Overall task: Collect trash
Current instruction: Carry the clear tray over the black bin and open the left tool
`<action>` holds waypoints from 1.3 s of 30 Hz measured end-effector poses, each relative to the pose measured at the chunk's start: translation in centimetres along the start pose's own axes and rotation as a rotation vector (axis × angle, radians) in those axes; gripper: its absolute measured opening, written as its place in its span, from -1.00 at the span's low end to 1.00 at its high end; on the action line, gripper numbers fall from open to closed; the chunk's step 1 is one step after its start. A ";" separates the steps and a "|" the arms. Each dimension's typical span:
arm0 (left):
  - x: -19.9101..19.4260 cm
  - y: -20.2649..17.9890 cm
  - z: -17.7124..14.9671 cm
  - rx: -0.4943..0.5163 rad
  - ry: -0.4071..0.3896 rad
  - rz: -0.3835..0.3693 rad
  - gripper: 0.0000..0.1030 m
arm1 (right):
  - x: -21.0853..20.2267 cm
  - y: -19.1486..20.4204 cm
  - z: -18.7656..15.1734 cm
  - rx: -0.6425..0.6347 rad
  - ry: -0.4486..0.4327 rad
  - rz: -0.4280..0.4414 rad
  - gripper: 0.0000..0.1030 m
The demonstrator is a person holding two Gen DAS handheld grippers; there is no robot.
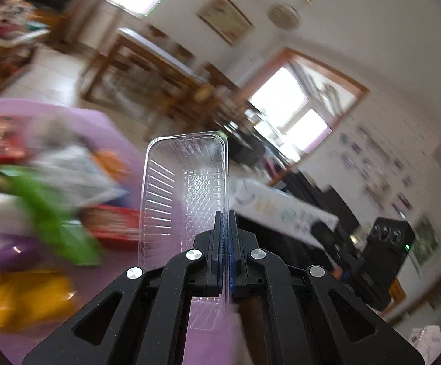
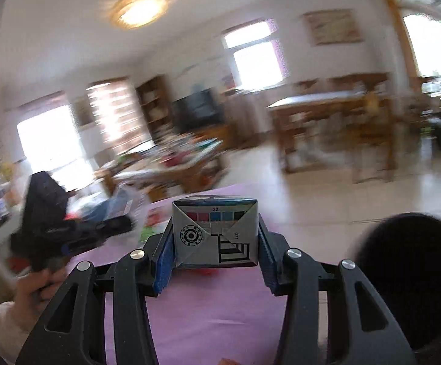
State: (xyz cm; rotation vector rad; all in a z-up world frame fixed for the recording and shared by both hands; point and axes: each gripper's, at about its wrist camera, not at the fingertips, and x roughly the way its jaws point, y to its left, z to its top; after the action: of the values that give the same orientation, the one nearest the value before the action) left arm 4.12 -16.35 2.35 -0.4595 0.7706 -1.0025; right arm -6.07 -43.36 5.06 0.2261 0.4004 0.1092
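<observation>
Left tongs clamp a clear plastic tray, right tongs grip a carton; wrappers still litter the bench

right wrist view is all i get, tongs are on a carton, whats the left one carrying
Observer: The left tongs are shut on the rim of a clear plastic tray.
Operator: anything in the tray
Observer: It looks empty; the purple tablecloth shows through it.
Operator: trash left over there
Observer: Yes, blurred wrappers lie beside the tray: a green one and a yellow one.
</observation>
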 end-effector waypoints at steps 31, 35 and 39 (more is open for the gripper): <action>34.3 -8.9 -6.8 0.155 0.415 -0.050 -0.51 | -2.5 -18.3 -8.0 0.251 0.232 -0.378 0.33; 31.1 -9.9 -6.0 0.192 0.347 -0.011 0.34 | -3.1 -17.7 -7.5 0.226 0.211 -0.389 0.55; 27.3 -10.4 -5.1 0.230 0.296 -0.008 0.40 | -3.3 -17.0 -7.0 0.208 0.202 -0.391 0.55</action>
State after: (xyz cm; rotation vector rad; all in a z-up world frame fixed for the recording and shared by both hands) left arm 2.86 -45.31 -3.96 -0.1156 0.9042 -1.1664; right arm -10.83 -58.94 -4.06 0.3383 0.6512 -0.2974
